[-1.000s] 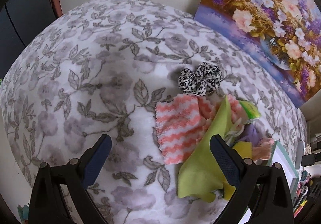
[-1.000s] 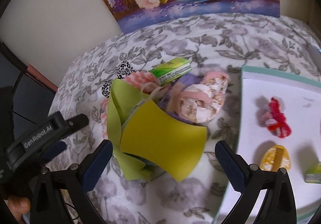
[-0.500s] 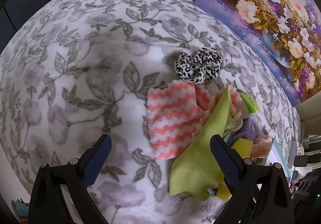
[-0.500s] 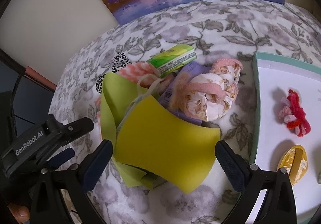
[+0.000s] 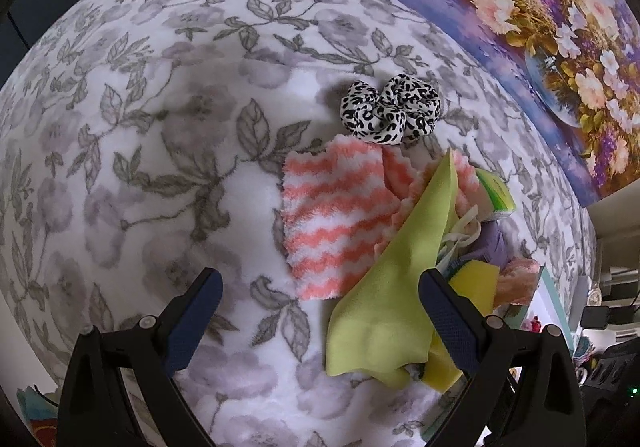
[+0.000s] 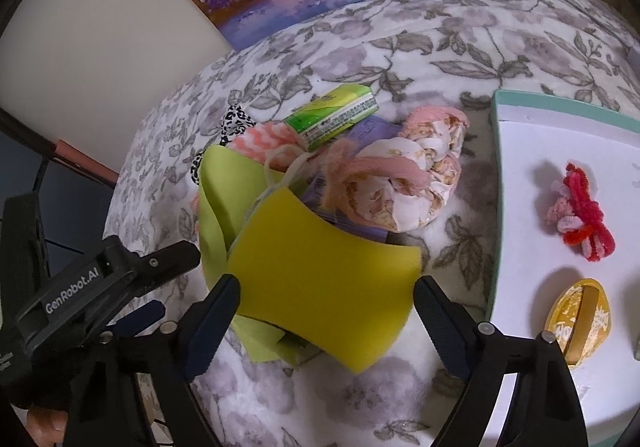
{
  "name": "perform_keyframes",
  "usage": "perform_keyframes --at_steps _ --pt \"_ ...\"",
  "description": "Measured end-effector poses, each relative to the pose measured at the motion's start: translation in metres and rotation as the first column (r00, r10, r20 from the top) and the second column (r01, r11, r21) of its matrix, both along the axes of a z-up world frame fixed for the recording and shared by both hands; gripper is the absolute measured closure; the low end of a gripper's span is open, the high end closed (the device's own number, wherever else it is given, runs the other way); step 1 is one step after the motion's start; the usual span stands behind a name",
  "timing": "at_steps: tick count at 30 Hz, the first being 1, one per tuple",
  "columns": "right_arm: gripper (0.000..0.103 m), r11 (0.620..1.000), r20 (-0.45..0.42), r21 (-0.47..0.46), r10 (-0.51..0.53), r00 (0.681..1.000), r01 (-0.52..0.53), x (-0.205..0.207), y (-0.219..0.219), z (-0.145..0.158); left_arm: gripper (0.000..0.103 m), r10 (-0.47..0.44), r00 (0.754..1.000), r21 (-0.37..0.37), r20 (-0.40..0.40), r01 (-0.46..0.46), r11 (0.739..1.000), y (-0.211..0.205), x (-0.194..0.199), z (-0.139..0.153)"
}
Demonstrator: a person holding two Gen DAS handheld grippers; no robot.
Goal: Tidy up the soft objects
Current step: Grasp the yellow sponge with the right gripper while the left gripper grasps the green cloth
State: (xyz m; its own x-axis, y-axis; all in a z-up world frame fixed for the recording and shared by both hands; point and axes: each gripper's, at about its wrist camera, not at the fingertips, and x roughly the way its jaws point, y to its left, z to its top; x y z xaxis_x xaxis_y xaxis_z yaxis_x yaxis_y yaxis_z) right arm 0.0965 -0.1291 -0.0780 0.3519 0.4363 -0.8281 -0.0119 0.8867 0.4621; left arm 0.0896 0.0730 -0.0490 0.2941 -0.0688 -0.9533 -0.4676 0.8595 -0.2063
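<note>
A pile of soft things lies on the floral blanket [image 5: 140,127]. In the left wrist view: a pink-and-white striped cloth [image 5: 332,215], a lime green cloth [image 5: 392,295] and a leopard-print scrunchie [image 5: 390,109]. My left gripper [image 5: 320,311] is open above the striped cloth's near edge. In the right wrist view: a yellow sponge [image 6: 320,275], a floral fabric bundle [image 6: 404,183], pink yarn [image 6: 384,167], a green packet [image 6: 332,115]. My right gripper [image 6: 326,311] is open, its jaws on either side of the sponge's near edge.
A white tray with a teal rim [image 6: 496,183] at the right holds a red-and-pink yarn knot [image 6: 580,219] and a gold item [image 6: 580,323]. A flower painting [image 5: 540,27] leans on the wall behind. The left gripper's body [image 6: 80,295] shows at lower left.
Both grippers have moved closer to the pile. The right gripper now has the yellow sponge between its open jaws; the left has come nearer to the striped cloth.
</note>
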Motion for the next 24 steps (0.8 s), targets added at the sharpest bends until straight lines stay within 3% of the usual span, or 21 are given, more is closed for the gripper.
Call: perform_keyframes --at_steps 6,10,14,21,24 --pt "0.018 1.000 -0.037 -0.002 0.005 0.999 -0.005 -0.001 -0.010 -0.006 0.006 -0.009 1.000 -0.018 -0.008 0.008 1.000 -0.004 0.001 -0.004" --pt "0.022 0.999 -0.055 -0.003 0.039 0.998 -0.040 -0.005 -0.012 -0.007 0.018 -0.035 0.999 -0.028 -0.017 0.035 0.999 -0.009 0.003 -0.007" --pt "0.025 0.996 -0.057 -0.033 0.085 0.995 -0.087 -0.010 -0.010 -0.006 0.022 -0.041 0.999 -0.043 -0.034 0.039 0.998 -0.011 0.003 -0.011" --pt "0.040 0.992 -0.077 -0.041 0.115 0.990 -0.118 -0.013 -0.005 -0.010 0.024 -0.041 0.998 -0.053 -0.042 0.039 0.998 -0.009 0.002 -0.012" --pt "0.049 0.991 -0.086 -0.042 0.125 0.988 -0.128 -0.013 -0.001 -0.013 0.037 -0.048 0.998 -0.057 -0.039 0.045 0.997 -0.010 0.002 -0.012"
